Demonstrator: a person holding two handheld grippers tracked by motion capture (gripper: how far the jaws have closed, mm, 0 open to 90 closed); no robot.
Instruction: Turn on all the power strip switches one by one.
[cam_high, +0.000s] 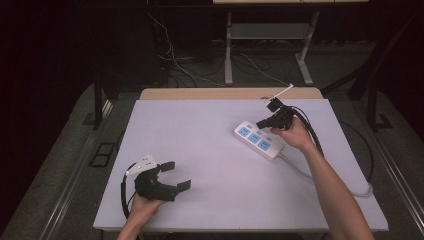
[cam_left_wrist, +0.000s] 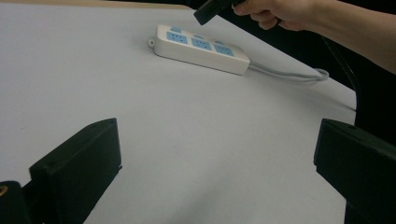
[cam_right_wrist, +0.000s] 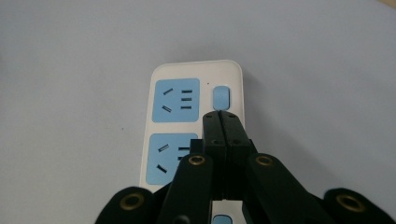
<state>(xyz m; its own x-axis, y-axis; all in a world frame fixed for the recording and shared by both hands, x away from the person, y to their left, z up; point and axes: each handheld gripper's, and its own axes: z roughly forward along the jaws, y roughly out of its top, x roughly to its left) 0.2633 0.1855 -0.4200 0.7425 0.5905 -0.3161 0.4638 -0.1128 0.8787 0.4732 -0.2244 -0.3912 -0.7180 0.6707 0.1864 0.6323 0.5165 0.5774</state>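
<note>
A white power strip (cam_high: 257, 140) with three blue sockets lies on the right half of the white table (cam_high: 200, 130), set at an angle. My right gripper (cam_high: 262, 123) hangs just above its far end, jaws pressed together with nothing between them. In the right gripper view the shut tips (cam_right_wrist: 222, 114) sit right below a blue rocker switch (cam_right_wrist: 221, 97) on the power strip (cam_right_wrist: 196, 70); contact cannot be told. My left gripper (cam_high: 176, 175) rests near the front left, wide open and empty. In the left gripper view the left gripper (cam_left_wrist: 215, 163) faces the power strip (cam_left_wrist: 201, 49).
The strip's grey cable (cam_high: 305, 172) runs toward the table's right front corner and loops off the edge. A wooden board (cam_high: 230, 93) borders the far side. Desk legs and loose wires (cam_high: 200, 70) lie on the floor beyond.
</note>
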